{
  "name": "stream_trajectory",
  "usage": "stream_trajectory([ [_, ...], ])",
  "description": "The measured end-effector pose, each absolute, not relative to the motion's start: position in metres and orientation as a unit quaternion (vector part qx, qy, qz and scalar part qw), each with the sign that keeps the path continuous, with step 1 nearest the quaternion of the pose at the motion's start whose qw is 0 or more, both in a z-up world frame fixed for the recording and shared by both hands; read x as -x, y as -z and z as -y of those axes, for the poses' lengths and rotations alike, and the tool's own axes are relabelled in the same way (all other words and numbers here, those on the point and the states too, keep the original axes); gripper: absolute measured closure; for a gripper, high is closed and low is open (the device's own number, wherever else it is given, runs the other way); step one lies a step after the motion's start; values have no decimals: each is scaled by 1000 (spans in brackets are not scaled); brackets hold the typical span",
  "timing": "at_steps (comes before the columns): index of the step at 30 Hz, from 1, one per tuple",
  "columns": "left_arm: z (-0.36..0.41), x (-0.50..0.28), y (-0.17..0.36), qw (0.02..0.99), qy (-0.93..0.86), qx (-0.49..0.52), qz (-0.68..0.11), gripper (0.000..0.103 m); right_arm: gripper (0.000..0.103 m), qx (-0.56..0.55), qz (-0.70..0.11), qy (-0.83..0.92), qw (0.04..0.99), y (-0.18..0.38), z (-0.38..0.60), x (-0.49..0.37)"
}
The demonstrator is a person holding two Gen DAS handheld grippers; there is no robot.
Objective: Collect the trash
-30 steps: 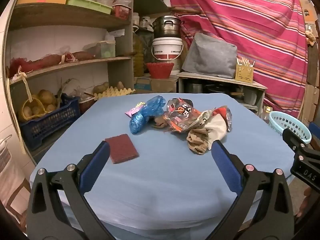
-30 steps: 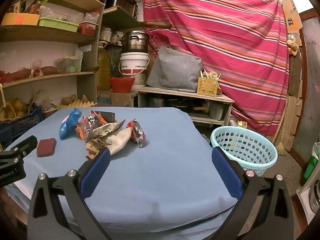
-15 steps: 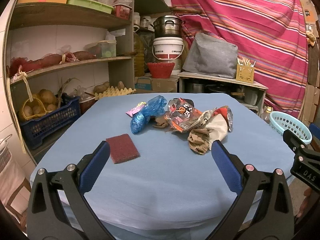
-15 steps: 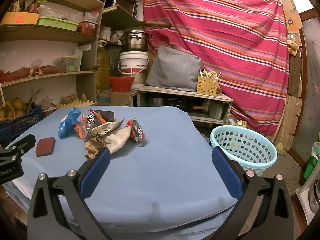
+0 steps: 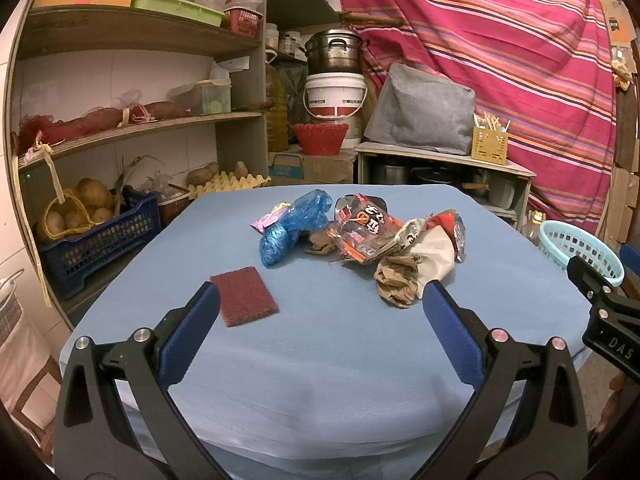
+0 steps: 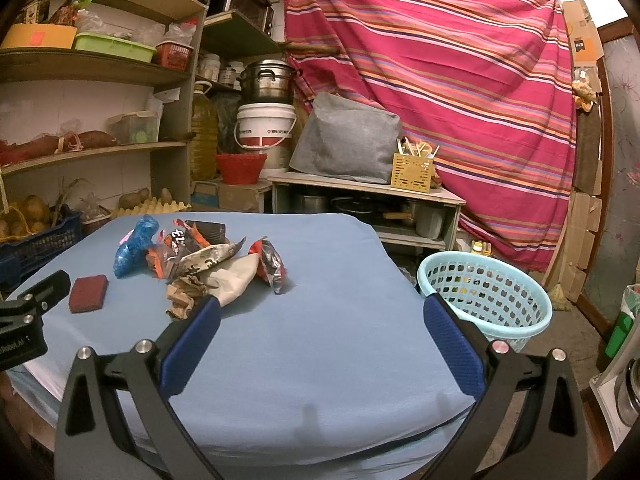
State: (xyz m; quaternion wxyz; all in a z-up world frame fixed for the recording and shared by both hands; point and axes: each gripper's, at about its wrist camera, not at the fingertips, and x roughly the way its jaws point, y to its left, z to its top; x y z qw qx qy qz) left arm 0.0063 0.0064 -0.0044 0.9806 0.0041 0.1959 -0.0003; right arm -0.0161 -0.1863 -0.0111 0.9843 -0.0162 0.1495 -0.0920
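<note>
I hold my left gripper low over the near edge of the blue-covered table, its blue-padded jaws spread wide with nothing between them. My right gripper hangs the same way over the table's right half, jaws wide apart and empty.

Seen from the left gripper, the trash sits in a loose heap at about 12 o'clock, past the jaw tips. A crumpled blue plastic bag lies at 11 o'clock with a small pink wrapper touching its far left side. Just right of it is an orange and black snack packet, and a silver-lined red wrapper stands at 1 o'clock. A cream-coloured bag leans against a crumpled brown paper wad, the piece of the heap closest to me, just beside my right-hand jaw tip. A dark red scouring pad lies flat and apart from the heap at 10 o'clock, its near corner just beside my left-hand jaw tip.

From the right gripper the same heap is at 10 o'clock. A pale blue plastic basket stands on the floor at 2 o'clock, beside the table's right edge.
</note>
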Motion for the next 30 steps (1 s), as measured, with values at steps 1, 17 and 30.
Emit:
stream_trajectory([
  [1,-7,-7,5,981,0,-4,-196,5,4,16,-150,92,984,11,186,16],
  [17,-6,-7,4,980,0,-4,-197,5,4,15,-150,92,984,12,188,15],
  [30,-9,-6,4,980,0,-5,-197,5,4,16,-151,92,984,12,188,15],
])
